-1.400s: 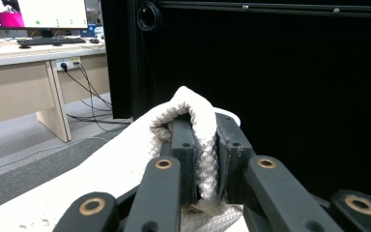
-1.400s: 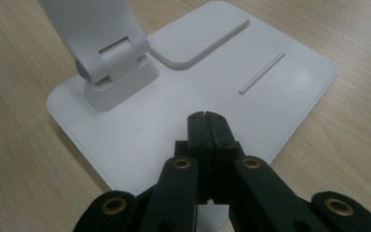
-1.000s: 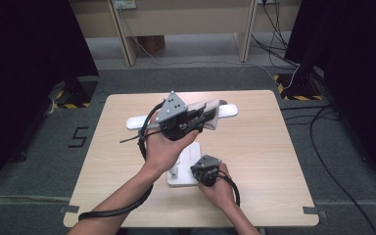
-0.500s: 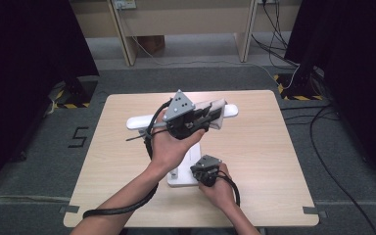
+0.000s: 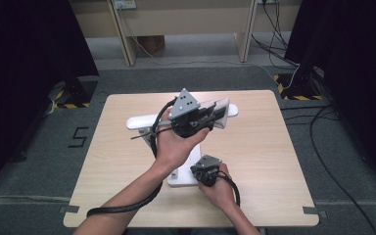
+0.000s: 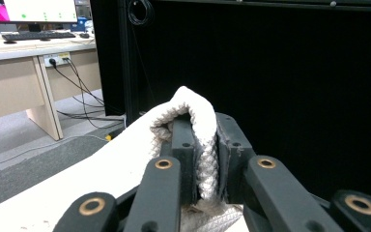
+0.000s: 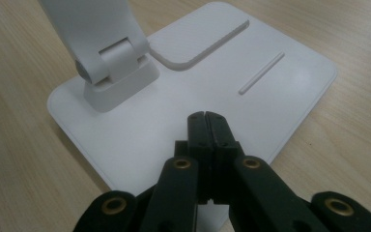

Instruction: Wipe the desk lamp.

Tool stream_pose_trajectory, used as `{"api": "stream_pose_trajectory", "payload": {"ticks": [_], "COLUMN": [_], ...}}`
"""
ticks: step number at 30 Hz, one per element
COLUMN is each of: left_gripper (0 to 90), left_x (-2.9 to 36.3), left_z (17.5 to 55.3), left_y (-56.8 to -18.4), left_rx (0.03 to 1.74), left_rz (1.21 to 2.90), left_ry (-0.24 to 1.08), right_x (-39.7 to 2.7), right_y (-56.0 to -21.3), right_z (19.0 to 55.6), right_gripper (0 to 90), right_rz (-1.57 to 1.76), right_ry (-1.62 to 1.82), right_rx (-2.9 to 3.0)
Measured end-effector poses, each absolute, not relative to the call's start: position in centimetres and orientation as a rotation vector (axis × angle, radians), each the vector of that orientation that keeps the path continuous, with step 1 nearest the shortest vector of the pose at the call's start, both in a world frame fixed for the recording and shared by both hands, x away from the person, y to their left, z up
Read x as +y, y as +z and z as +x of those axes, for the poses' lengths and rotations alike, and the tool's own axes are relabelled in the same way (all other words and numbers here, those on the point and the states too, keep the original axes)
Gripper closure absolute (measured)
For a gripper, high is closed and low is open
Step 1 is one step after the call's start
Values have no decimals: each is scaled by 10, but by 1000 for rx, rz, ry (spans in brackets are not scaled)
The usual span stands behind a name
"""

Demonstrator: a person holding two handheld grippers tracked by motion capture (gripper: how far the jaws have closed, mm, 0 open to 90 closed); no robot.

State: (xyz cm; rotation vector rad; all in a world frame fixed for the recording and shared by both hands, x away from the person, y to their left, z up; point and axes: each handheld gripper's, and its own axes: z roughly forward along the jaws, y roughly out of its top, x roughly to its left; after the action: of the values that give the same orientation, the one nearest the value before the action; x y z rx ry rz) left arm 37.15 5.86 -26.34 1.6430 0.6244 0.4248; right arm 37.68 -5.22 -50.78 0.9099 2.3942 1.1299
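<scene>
A pale wooden bench stands on grey carpet; black cables trail right, a desk stands behind.

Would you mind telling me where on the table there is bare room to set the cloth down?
The table is bare left of the lamp base and along the whole right side beyond the lamp head. The middle is crowded: the left gripper holding the cloth, and the right gripper on the base.

The white cloth runs below the left gripper view's bottom edge; the lamp arm above the right gripper is cut off at the top; the lamp base's near corner hides behind its jaws.
</scene>
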Motion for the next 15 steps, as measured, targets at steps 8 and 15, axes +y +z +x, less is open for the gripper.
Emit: {"api": "stream_pose_trajectory", "payload": {"ticks": [8,15], "left_gripper": [802,802], "left_x": [52,47], "left_z": [374,375], "left_y": [-263,-263], "left_rx": [624,619], "left_rz": [1645,1648], "left_ry": [418,422], "right_x": [-52,-52], "right_y": [-508,-508], "right_z": [377,377], "right_gripper": [900,900], "right_rz": [910,913], "right_ry": [1130,1135], "right_rx": [2393,2391]}}
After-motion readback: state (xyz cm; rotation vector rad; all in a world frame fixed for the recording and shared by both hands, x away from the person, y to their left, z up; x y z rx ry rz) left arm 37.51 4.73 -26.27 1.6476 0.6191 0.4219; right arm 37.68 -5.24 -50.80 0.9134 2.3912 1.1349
